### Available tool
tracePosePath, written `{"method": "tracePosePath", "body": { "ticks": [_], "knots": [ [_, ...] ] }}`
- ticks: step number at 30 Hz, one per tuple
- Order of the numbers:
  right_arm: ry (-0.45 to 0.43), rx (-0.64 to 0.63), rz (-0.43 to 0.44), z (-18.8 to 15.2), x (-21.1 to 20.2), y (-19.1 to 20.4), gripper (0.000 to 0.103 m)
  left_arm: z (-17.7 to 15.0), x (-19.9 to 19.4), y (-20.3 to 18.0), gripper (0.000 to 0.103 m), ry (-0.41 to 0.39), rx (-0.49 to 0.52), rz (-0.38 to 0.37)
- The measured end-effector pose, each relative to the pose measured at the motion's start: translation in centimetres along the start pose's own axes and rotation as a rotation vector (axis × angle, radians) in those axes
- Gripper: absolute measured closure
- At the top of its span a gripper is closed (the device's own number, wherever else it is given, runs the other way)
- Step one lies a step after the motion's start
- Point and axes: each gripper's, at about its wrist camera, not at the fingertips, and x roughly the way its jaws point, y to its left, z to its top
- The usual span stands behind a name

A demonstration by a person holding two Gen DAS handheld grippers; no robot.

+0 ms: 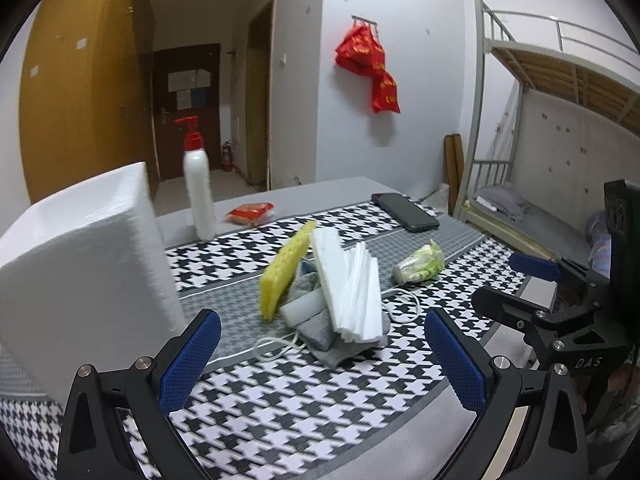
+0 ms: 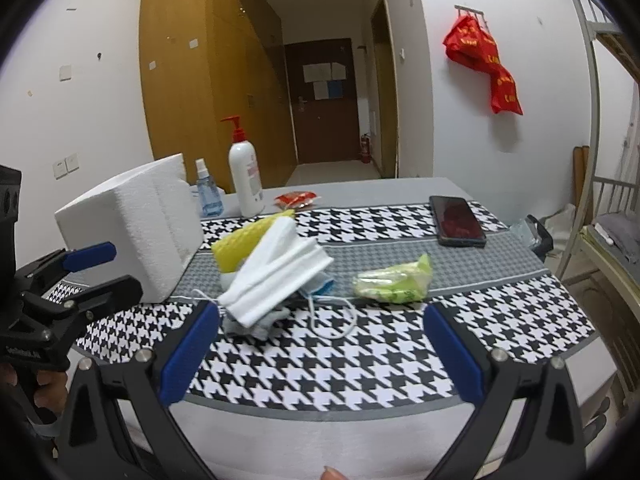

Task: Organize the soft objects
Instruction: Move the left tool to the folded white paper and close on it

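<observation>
A pile of soft things lies mid-table: a yellow sponge [image 1: 286, 268] [image 2: 244, 246], a white stack of folded face masks [image 1: 352, 288] [image 2: 276, 276], a grey cloth [image 1: 328, 332] [image 2: 248, 326] under them, and white ear loops [image 2: 332, 320]. A green plastic packet [image 1: 420, 266] [image 2: 394, 280] lies to the right. My left gripper [image 1: 322, 348] is open and empty, just short of the pile. My right gripper [image 2: 322, 348] is open and empty, in front of the pile. Each gripper shows at the edge of the other's view.
A white foam box [image 1: 84, 280] [image 2: 136, 228] stands at the left. A white pump bottle [image 1: 198, 188] [image 2: 246, 178], a blue spray bottle [image 2: 208, 194], a red packet [image 1: 250, 212] [image 2: 296, 199] and a black phone [image 1: 404, 211] [image 2: 456, 220] sit further back. A bunk bed [image 1: 540, 160] stands right.
</observation>
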Motion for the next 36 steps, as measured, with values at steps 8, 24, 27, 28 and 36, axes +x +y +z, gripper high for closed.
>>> {"method": "tracePosePath", "body": {
  "ticks": [8, 24, 27, 28, 36],
  "knots": [
    [0.021, 0.012, 0.005, -0.4, 1.0, -1.7, 0.000, 0.4, 3.4, -0.6, 0.002, 0.065, -0.041, -0.049],
    [0.039, 0.041, 0.004, -0.5, 2.1, -4.5, 0.000, 1.5, 8.3, -2.4, 0.002, 0.149, -0.006, 0.016],
    [0.048, 0.039, 0.000, -0.5, 2.2, -5.0, 0.000, 1.6, 9.3, -2.6, 0.002, 0.164, 0.010, 0.055],
    [0.049, 0.040, -0.002, -0.5, 2.3, -5.1, 0.000, 1.5, 9.6, -2.7, 0.003, 0.172, 0.016, 0.076],
    [0.068, 0.058, 0.000, -0.8, 2.8, -5.8, 0.000, 1.2, 11.2, -2.2, 0.027, 0.231, 0.003, 0.074]
  ]
}}
